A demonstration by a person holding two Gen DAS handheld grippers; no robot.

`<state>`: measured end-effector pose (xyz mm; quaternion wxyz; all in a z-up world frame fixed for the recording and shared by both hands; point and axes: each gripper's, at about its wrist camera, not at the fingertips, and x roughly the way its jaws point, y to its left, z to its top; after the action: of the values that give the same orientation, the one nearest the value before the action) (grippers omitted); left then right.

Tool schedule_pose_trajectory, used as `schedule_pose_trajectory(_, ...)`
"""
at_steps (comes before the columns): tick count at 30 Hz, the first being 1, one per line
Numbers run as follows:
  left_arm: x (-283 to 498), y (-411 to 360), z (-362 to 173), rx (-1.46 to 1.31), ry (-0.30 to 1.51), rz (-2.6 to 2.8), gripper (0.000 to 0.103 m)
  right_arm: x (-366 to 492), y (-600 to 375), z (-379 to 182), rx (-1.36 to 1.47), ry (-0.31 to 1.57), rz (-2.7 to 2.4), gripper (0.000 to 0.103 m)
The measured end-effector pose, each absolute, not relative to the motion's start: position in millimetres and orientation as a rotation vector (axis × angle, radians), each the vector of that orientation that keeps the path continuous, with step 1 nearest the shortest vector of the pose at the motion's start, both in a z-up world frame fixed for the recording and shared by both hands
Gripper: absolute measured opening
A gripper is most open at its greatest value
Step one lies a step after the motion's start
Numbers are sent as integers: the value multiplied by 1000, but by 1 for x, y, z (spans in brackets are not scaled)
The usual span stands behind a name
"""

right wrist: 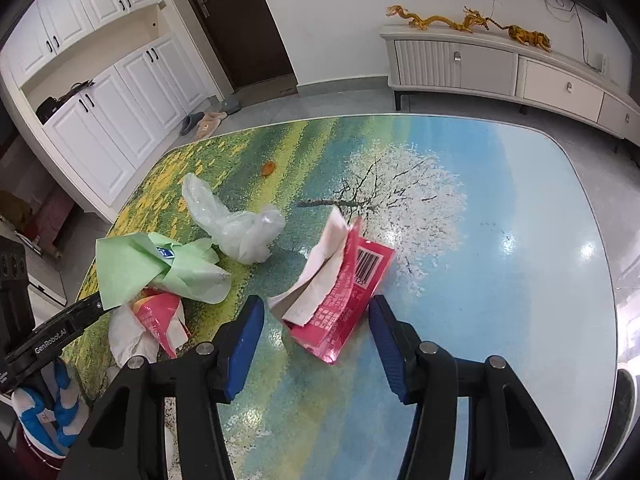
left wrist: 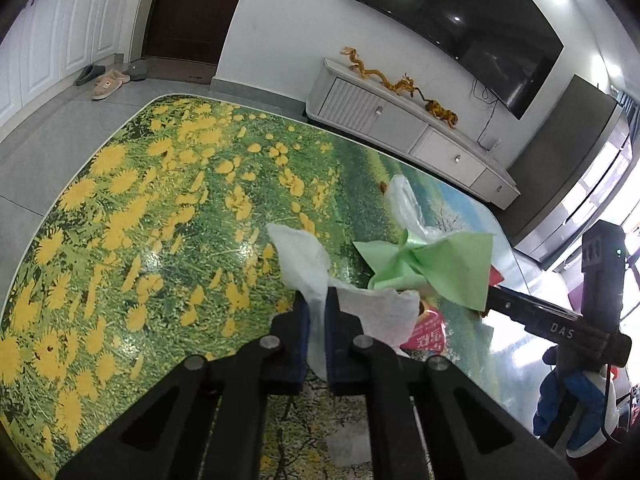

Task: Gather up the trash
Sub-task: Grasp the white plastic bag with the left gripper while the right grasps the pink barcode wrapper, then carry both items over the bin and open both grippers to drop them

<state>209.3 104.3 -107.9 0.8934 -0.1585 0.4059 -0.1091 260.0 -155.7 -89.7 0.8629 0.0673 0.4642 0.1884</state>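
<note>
Trash (right wrist: 336,292) on glossy tbl (right wrist: 520,280) (lvg rm)

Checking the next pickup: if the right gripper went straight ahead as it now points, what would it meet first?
Probably the pink packet with white paper tucked in it. It lies on the table just ahead of the open right gripper, roughly between its fingers, though depth is hard to judge.

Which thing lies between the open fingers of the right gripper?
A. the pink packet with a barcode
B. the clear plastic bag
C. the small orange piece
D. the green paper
A: in the right wrist view the pink packet lies between the spread fingers of the right gripper, untouched.
</note>
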Motion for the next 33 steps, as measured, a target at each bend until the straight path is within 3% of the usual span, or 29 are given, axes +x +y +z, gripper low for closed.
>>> schedule_pose_trajectory(8, 180, 105, -74, -299, 760, -228, 5, 245, -167, -86, 182, 959, 390, 32)
schedule_pose_trajectory(10, 172, 105, -65, -295, 744, -226, 5, 237, -172, -84, 194, 958, 402, 6)
schedule_pose_trajectory(24, 108, 81, -8, -249, 671, -262, 5, 154, -211, -45, 241, 842, 417, 6)
schedule_pose_trajectory(33, 94, -20, 35, -142, 638, -417, 5, 100, -300, -18, 308, 730, 316, 6)
